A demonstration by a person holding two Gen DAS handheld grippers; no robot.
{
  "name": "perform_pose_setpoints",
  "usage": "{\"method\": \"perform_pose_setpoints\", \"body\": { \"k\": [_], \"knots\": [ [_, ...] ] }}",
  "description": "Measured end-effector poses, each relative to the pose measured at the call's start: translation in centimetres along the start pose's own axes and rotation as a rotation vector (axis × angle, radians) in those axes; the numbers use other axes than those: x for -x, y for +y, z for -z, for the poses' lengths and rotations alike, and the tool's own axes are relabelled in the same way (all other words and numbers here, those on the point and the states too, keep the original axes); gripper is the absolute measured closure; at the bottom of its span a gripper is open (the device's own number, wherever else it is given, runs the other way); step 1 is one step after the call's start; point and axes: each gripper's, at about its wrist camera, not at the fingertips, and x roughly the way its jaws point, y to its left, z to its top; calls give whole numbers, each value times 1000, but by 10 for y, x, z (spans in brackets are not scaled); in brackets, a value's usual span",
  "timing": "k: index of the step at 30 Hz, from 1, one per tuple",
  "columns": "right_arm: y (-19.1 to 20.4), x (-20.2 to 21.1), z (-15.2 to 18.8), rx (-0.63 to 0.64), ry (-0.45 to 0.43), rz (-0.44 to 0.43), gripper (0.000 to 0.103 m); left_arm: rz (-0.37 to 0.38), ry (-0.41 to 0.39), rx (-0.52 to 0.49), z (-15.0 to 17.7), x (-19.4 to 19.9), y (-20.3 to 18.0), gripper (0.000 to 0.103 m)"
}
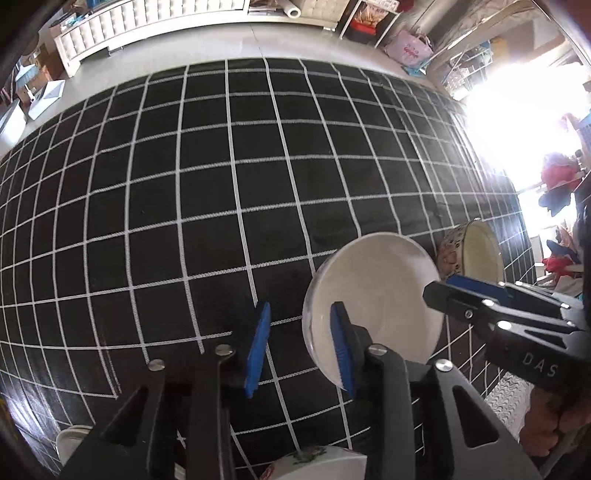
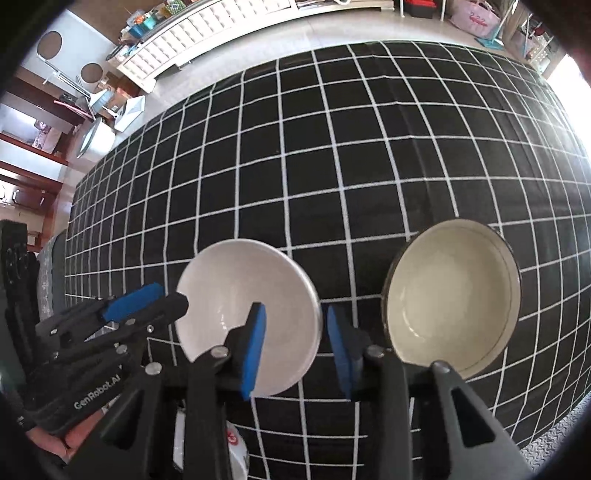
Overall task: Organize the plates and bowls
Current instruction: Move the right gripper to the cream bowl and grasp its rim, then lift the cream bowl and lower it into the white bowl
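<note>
A plain white bowl (image 1: 373, 291) (image 2: 243, 291) stands on the black grid-patterned tablecloth (image 1: 221, 184). My left gripper (image 1: 299, 350) straddles its left rim, one blue pad inside the bowl and one outside, with gaps still showing. My right gripper (image 2: 297, 349) straddles the opposite rim the same way, its pads not pressing. Each gripper shows in the other's view: the right gripper (image 1: 450, 290) and the left gripper (image 2: 155, 302). A cream bowl (image 2: 454, 302) (image 1: 480, 251) with a patterned outside stands just right of the white one.
More white dishes (image 1: 321, 461) (image 2: 232, 443) lie at the near table edge, below the grippers. A person's hand (image 1: 546, 417) holds the right gripper. The cloth (image 2: 332, 147) stretches far back; a white cabinet (image 1: 147, 22) and clutter stand on the floor beyond.
</note>
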Motion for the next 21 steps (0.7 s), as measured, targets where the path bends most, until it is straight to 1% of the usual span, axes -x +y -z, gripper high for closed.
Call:
{"method": "perform_pose_setpoints", "body": {
  "k": [3,4,5,10,12,13,15,17,19,21],
  "knots": [
    [-3,-3,0,1,3,13,71,-2,13,4,3,-7,1,79],
    [-5,-5,1,2,6,10,77,-5,15,4,3,-11,3,80],
    [-6,-7,2,3,14,0,80,-10,17,3,4,-12,3,82],
    [-15,-11,7,0,31,22,90,-17,25,-21,14,-19,-1,90],
    [-18,-11,8,-5,36,27,91,-6,20,-24,16,-18,-3,96],
    [-19,-13,9,-1,41,38,91,-10,15,-30,17,-18,-4,96],
    [-25,-16,14,-7,53,22,92,-19,10,-38,19,-17,-6,97],
    [-30,-14,16,-29,45,10,93,-17,14,-31,20,-17,-8,97],
    [-31,-12,18,-31,37,14,93,-14,19,-19,21,-19,-14,97],
    [-31,-8,20,-33,34,16,93,-15,18,-11,19,-17,-12,98]
  ]
}}
